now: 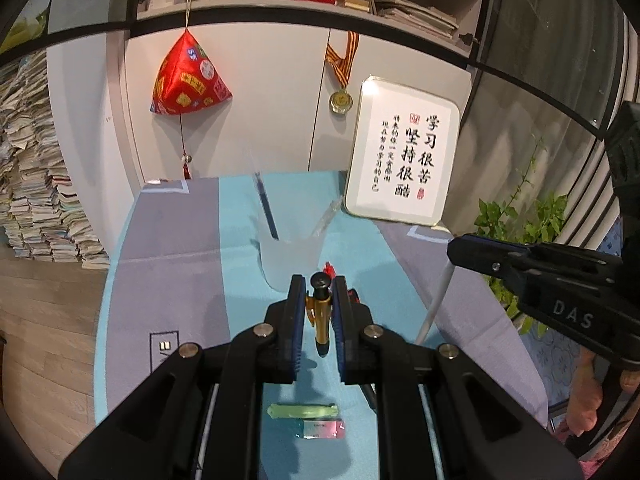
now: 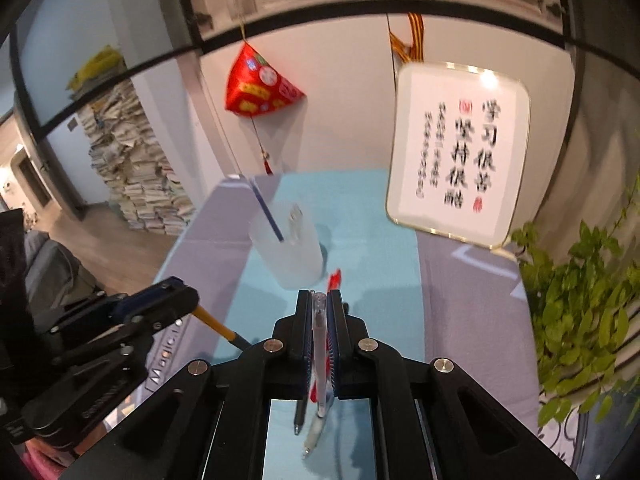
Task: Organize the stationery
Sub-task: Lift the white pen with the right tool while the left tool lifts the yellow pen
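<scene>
A blue-and-grey table mat (image 1: 180,240) lies below white cabinets. Left view: the left gripper (image 1: 318,304) is clamped on a gold pen (image 1: 322,320), just before the frosted cup (image 1: 290,258). Right view: the right gripper (image 2: 319,320) pinches a clear pen (image 2: 319,344) mid-barrel, near that cup (image 2: 286,248). Both pens look light, stiff and slick; gripping mid-barrel seems best.

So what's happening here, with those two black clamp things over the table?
A person is tidying stationery with a handheld gripper in each hand. The left gripper is shut on a gold-and-black pen. The right gripper is shut on a clear pen. Ahead stands a frosted cup already holding a blue pen and a clear one. A green clip and an eraser lie on the mat.
</scene>
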A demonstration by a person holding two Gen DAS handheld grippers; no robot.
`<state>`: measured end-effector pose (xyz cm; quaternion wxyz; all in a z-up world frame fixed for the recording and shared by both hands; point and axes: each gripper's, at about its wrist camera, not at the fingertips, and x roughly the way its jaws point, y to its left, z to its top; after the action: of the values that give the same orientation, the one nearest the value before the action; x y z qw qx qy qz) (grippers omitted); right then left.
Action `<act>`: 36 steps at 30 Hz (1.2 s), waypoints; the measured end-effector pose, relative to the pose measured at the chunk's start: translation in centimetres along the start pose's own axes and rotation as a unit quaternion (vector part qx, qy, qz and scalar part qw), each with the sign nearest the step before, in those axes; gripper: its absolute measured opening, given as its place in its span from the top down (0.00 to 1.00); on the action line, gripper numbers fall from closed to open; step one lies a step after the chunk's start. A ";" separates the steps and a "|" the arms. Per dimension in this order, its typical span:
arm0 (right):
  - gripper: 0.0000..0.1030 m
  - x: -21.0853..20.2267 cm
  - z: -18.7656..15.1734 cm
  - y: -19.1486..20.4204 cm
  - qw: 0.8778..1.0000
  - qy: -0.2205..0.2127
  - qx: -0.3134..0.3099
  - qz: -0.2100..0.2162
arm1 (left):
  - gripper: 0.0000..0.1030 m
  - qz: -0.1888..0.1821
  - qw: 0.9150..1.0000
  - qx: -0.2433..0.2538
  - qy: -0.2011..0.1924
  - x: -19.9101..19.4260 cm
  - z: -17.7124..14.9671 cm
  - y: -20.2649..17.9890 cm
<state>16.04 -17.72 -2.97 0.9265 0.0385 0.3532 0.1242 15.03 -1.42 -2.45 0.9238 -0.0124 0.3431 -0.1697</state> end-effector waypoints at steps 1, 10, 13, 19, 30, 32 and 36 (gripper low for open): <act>0.92 -0.4 0.2 0.2 1.000 -0.004 -0.001 0.003 | 0.89 0.001 1.000 0.001 -0.003 -0.2 0.3 0.0; 0.92 -3.1 4.3 2.1 0.998 -0.061 -0.018 0.030 | 0.89 0.013 0.998 -0.003 -0.054 -2.5 4.0 0.8; 0.92 -3.5 6.0 2.6 0.996 -0.074 -0.018 0.035 | 0.89 0.015 0.998 -0.005 -0.064 -2.8 5.3 1.1; 0.92 -3.5 9.7 3.5 0.995 -0.095 -0.011 0.033 | 0.89 0.028 0.996 0.003 -0.084 -2.9 7.8 1.2; 0.92 0.7 13.2 2.8 0.995 -0.098 0.009 0.032 | 0.89 0.030 0.997 -0.008 -0.068 0.7 9.6 2.8; 0.92 1.9 13.4 2.2 0.995 -0.095 0.015 0.031 | 0.89 0.029 0.998 -0.009 -0.060 1.7 9.6 3.0; 0.92 3.9 13.4 0.9 0.994 -0.095 0.035 0.037 | 0.89 0.024 0.998 -0.008 -0.050 3.2 9.5 3.2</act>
<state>27.52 -15.62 4.70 0.9486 0.0952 0.2664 0.1419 24.32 -0.29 2.30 0.9435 -0.0200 0.2982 -0.1434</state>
